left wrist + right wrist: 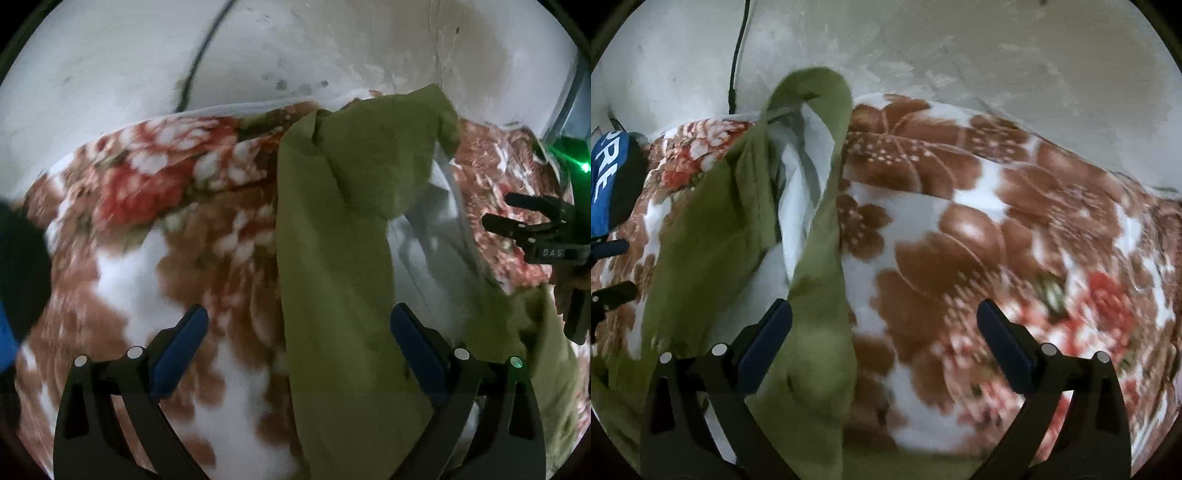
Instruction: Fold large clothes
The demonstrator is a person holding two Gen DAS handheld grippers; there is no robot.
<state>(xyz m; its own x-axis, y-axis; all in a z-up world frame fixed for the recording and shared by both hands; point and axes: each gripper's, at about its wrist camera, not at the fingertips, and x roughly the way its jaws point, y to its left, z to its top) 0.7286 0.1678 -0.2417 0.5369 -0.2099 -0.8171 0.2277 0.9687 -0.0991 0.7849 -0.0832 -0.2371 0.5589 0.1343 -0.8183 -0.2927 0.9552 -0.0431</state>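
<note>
Centrally in the left wrist view, the olive-green garment (332,229) is seen draped over a floral blanket (155,206). Both the left tool (299,343) and the right tool (884,339) are held with fingers apart, gripping nothing.

Dim, flat light; fisheye bends the edges into black corners; motion blur smears the floral blanket (155,206).
</note>
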